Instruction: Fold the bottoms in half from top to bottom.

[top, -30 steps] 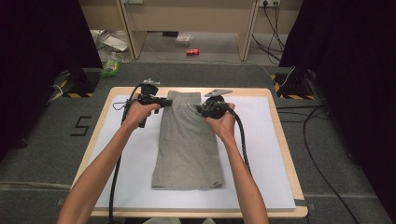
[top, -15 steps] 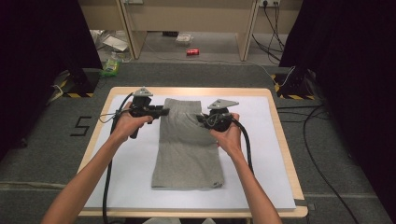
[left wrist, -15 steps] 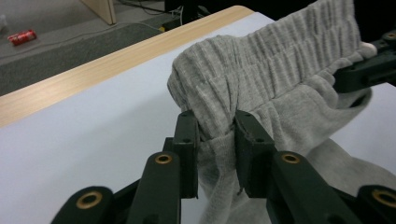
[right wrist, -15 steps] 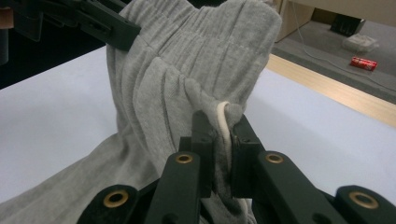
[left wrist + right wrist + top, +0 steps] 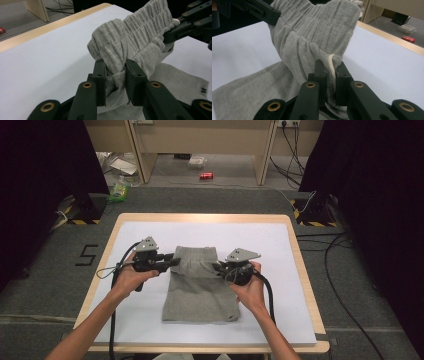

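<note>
A grey pair of shorts point(image 5: 200, 290) with a ribbed elastic waistband and a white drawstring lies near the middle of the desk, hem flat toward the near edge, while its gathered waistband end is raised and curled back over itself.

shorts point(image 5: 200, 290): on the table point(image 5: 280, 245), mid-front | left gripper point(image 5: 172, 262): at the shorts' waistband, left end | right gripper point(image 5: 216, 266): at its right end | waistband: lifted between them, legs flat nearer the person
</note>
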`<action>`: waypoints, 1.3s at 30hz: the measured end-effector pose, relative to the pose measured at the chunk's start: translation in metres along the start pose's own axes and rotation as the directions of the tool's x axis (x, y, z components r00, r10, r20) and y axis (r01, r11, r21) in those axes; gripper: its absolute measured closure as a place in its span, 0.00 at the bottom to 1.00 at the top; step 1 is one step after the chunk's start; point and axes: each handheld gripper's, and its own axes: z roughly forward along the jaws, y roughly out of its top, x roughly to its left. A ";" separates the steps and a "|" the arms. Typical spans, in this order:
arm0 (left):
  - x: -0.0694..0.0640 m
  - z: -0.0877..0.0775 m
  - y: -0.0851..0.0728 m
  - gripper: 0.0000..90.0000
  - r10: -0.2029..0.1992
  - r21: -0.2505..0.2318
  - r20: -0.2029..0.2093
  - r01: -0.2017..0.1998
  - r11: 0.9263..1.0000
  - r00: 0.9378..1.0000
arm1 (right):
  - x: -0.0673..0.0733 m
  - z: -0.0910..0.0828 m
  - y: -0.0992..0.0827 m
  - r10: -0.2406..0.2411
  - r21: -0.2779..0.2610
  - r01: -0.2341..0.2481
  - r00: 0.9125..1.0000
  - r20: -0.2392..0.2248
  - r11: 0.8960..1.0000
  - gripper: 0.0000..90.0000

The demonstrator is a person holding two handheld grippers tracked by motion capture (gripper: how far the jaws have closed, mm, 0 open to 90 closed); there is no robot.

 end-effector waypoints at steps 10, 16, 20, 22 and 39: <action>-0.026 -0.003 -0.038 0.79 0.007 0.008 0.025 -0.007 1.000 1.000 | 0.023 -0.009 -0.032 0.006 0.026 -0.006 1.000 0.000 1.000 0.93; -0.032 -0.002 -0.056 0.79 -0.020 0.003 0.041 0.020 1.000 0.999 | 0.032 -0.011 -0.051 0.020 0.039 -0.020 1.000 -0.013 0.999 0.93; -0.039 -0.001 -0.066 0.78 -0.013 0.011 0.045 0.012 1.000 0.999 | 0.036 -0.011 -0.059 0.016 0.056 -0.016 1.000 -0.012 0.998 0.92; -0.041 -0.001 -0.073 0.78 -0.017 0.018 0.049 0.017 1.000 0.999 | 0.038 -0.011 -0.062 0.017 0.059 -0.016 1.000 -0.012 0.998 0.92; -0.054 -0.011 -0.098 0.65 -0.035 0.054 0.109 0.030 0.998 0.993 | 0.054 -0.025 -0.074 0.045 0.086 -0.042 0.998 -0.037 0.995 0.69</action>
